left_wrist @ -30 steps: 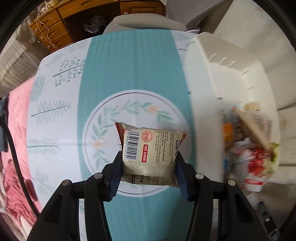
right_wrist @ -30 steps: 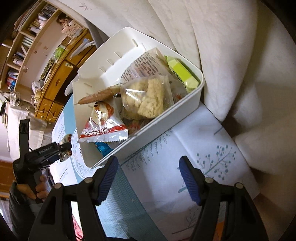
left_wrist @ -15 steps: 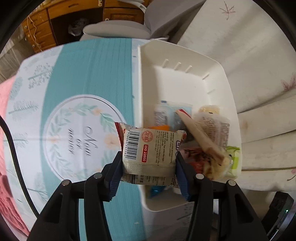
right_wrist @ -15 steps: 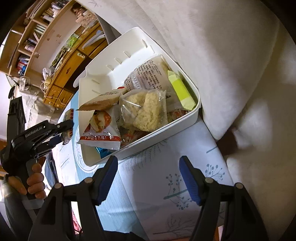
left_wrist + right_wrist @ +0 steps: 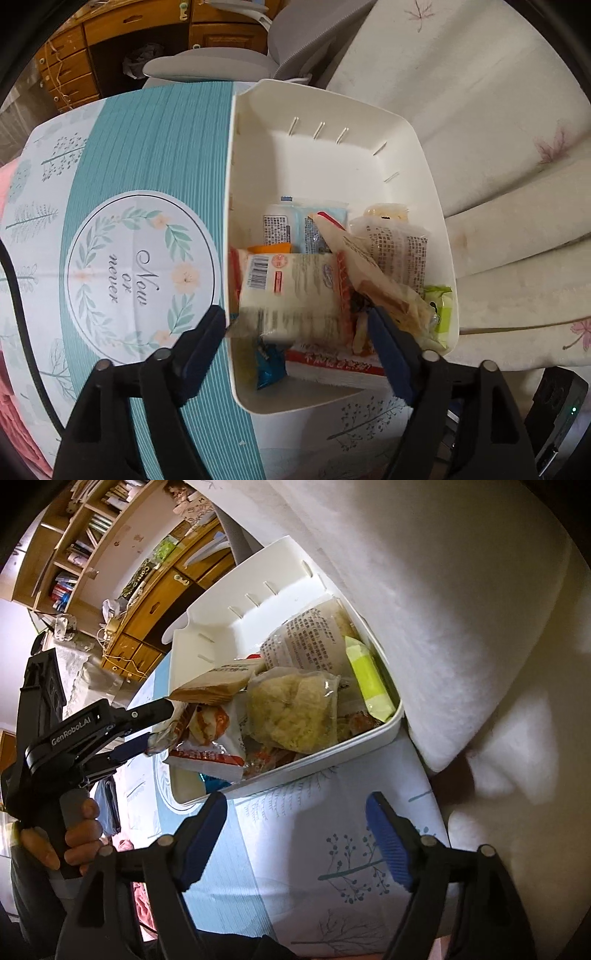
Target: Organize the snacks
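Looking over our table with its teal patterned cloth point(image 5: 147, 147), we see the white bin point(image 5: 369, 166) sitting on it against a pale cushion point(image 5: 461, 609), its near end crowded with snack packets. Our left gripper point(image 5: 297, 334) has just been opening; its jaws stand wide, and the barcoded cracker packet point(image 5: 291, 291) lies blurred between them above the bin, untouched. Our right gripper point(image 5: 295, 823), jaws also just widened, hangs empty over the cloth.

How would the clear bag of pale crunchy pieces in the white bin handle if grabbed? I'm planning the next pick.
The clear bag looks puffy and crinkly, so probably light and floppy. Its glossy film may slip between pads. The lumpy contents look brittle; a hard squeeze could crush them.
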The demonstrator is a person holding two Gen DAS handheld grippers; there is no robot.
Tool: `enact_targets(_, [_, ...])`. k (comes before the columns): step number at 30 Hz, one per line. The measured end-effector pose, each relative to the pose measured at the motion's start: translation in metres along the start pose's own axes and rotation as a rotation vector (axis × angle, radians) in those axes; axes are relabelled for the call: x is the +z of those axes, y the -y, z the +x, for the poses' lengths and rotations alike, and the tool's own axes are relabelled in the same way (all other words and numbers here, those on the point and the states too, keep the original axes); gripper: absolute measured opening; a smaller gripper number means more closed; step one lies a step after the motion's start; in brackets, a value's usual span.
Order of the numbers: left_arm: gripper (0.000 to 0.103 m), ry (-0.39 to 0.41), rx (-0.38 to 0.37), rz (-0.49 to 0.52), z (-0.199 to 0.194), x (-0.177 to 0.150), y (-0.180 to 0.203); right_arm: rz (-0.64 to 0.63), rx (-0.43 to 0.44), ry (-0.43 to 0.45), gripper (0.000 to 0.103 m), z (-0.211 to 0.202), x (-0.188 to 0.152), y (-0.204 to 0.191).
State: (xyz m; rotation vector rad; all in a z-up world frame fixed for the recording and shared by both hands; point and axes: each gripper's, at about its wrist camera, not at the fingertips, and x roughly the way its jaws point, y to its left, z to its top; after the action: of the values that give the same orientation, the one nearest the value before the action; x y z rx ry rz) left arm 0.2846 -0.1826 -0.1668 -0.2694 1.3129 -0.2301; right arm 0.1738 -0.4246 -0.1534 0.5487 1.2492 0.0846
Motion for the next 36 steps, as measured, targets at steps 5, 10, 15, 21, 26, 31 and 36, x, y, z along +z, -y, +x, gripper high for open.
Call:
enact_targets(5, [0.086, 0.029, -0.003, -0.010, -0.019, -0.021, -0.009, -0.009, 0.006, 0.004, 0.083, -0.002, -0.003, -0.009])
enact_targets(10, [0.087, 0.029, 0.022, -0.012, -0.034, -0.053, -0.026, -0.033, 0.009, 0.010, 0.086, -0.005, -0.014, -0.027])
enact_targets(15, [0.087, -0.008, 0.066, -0.041, -0.048, -0.090, -0.053, -0.047, -0.001, 0.018, 0.089, -0.007, -0.036, -0.048])
enact_targets(21, [0.087, 0.014, 0.102, -0.059, -0.084, -0.135, -0.084, -0.071, -0.034, 0.064, 0.092, -0.018, -0.065, -0.070])
enact_targets(26, [0.087, 0.068, 0.135, -0.023, -0.119, -0.165, -0.095, -0.119, -0.081, 0.096, 0.097, -0.033, -0.088, -0.094])
enact_targets(31, [0.095, 0.138, 0.150, -0.008, -0.158, -0.188, -0.103, -0.204, -0.132, 0.114, 0.098, -0.052, -0.122, -0.125])
enact_targets(36, [0.098, 0.207, 0.141, -0.003, -0.202, -0.202, -0.106, -0.268, -0.147, 0.100, 0.101, -0.071, -0.146, -0.150])
